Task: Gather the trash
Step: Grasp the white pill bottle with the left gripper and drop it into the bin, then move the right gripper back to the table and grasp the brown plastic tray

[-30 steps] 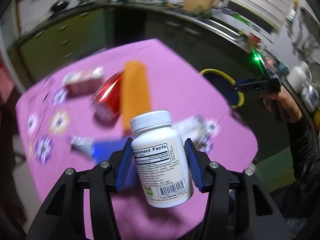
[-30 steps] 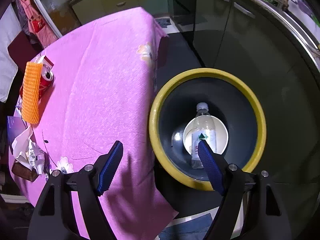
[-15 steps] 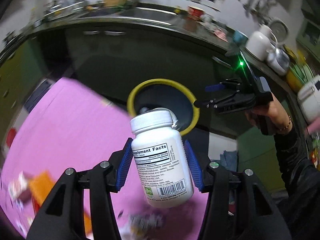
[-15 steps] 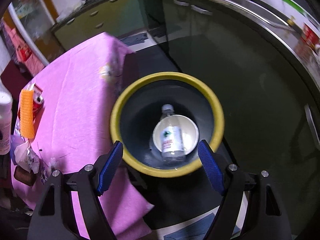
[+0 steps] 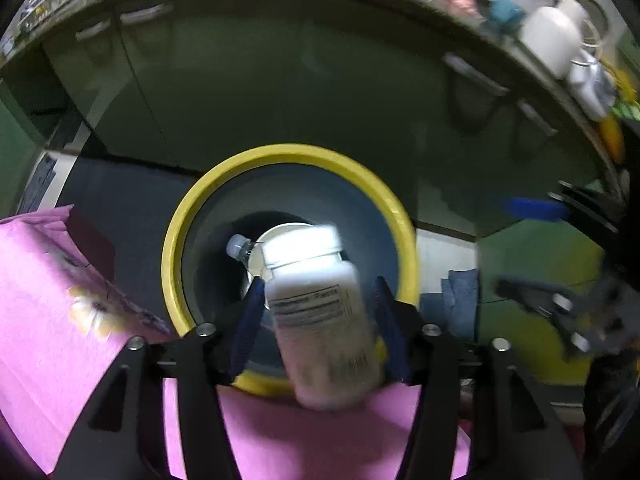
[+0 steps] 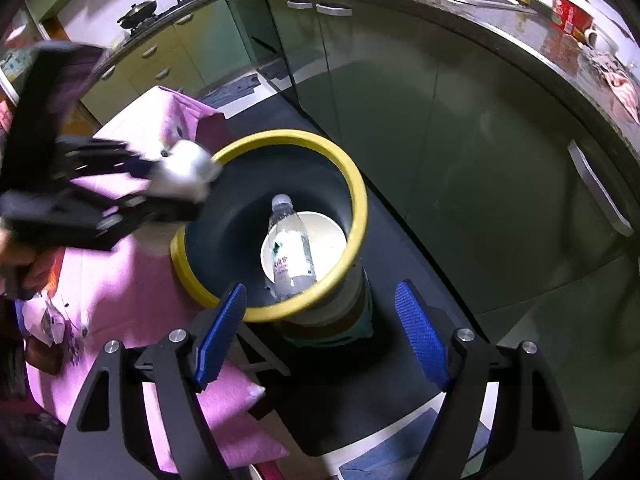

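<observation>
Left wrist view: looking steeply down past the left tongs (image 5: 319, 286), jaws just widened and standing apart, with the white pill bottle (image 5: 320, 320) loose between the blue pads, tilted, cap toward the tips, its label smeared by blur against the sharp black fingers. Straight ahead of the tips and below them, a dark bin (image 5: 288, 152) with a yellow rim, its mouth right under the cap. Down inside the bin, a white bowl (image 5: 280, 230) and, just left of the cap, the neck of a clear water bottle (image 5: 236, 246). Left of the tongs and under their base, the surface in its pink cloth (image 5: 48, 300), the near rim of the bin against its edge. Right of the tongs, a blue mat (image 5: 460, 300) on the floor; beyond the bin, green cabinets (image 5: 280, 80), with a white kettle (image 5: 552, 40) on top at far right. Right wrist view: right tongs (image 6: 320, 286) wide apart with nothing between the pads, angled down at the same bin, the near rim just ahead of the left tip. Inside, ahead of the gap, the water bottle lying across the bowl, cap pointing away. Up and to the left of these tongs, the left tongs reaching in over the far-left rim, blurred, the pill bottle a white smear at their tips above the rim. Lower left, a hand (image 6: 24, 264) on the grip, over the pink cloth.
</observation>
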Demonstrator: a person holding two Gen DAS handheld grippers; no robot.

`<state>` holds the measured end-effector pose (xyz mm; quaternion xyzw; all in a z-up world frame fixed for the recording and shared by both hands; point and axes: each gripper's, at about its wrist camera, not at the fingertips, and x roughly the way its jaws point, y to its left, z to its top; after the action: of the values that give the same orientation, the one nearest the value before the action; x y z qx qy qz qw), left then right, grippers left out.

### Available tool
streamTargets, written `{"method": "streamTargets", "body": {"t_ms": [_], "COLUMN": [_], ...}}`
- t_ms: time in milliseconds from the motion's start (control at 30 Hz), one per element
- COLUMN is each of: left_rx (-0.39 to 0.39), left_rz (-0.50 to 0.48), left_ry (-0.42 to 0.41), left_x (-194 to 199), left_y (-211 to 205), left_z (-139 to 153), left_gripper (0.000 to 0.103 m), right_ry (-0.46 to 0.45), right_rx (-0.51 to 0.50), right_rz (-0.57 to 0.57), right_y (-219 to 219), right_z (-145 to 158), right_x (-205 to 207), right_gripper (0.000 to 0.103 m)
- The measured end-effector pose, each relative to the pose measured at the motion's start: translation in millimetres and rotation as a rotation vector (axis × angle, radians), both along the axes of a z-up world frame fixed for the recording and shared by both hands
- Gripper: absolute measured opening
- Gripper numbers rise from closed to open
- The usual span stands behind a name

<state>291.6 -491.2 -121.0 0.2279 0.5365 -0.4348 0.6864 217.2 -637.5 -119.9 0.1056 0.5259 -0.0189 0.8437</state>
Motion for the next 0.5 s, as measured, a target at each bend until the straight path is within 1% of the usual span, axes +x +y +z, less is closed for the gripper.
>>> {"method": "streamTargets", "body": {"t_ms": [100, 133, 233, 267, 333, 433, 500], "left_rx": [-0.008, -0.013, -0.047, -0.064, -0.109, -0.197, -0.25], "left_rz": [0.024, 0.024, 0.028, 0.03, 0.044, 0.086, 0.124], "left_ry": [-0.002, -0.002, -0.021, -0.028, -0.043, -0.052, -0.08], "left_x": [8.3, 8.1, 1.1, -0.2, -8.5, -24.4, -36.3], "left_y": [-4.2, -3.4, 8.0, 14.7, 37.5, 73.5, 104.4], "left_z": [-3.4, -1.5, 16.4, 24.9, 50.9, 88.5, 112.2], "left_gripper": [0.071, 0.072, 0.073, 0.073, 0.074, 0.079, 0.083], "right_ry": [0.0, -0.002, -0.007, -0.008, -0.01, -0.011, -0.02], "right_rx": [-0.001, 0.0, 0.002, 0.004, 0.008, 0.004, 0.01], "right_rz": [-0.013, -0.02, -0.032, -0.032, -0.026, -0.012, 0.005], "right_y": [-2.7, -4.5, -6.8, -6.5, -2.2, 5.1, 13.6], "right_z": [2.0, 2.8, 3.1, 3.7, 3.6, 3.6, 5.2], "right_x": [-5.4, -7.4, -9.1, -10.3, -12.0, -15.4, -16.5], "right_gripper": [0.076, 0.076, 0.076, 0.076, 0.076, 0.076, 0.076]}}
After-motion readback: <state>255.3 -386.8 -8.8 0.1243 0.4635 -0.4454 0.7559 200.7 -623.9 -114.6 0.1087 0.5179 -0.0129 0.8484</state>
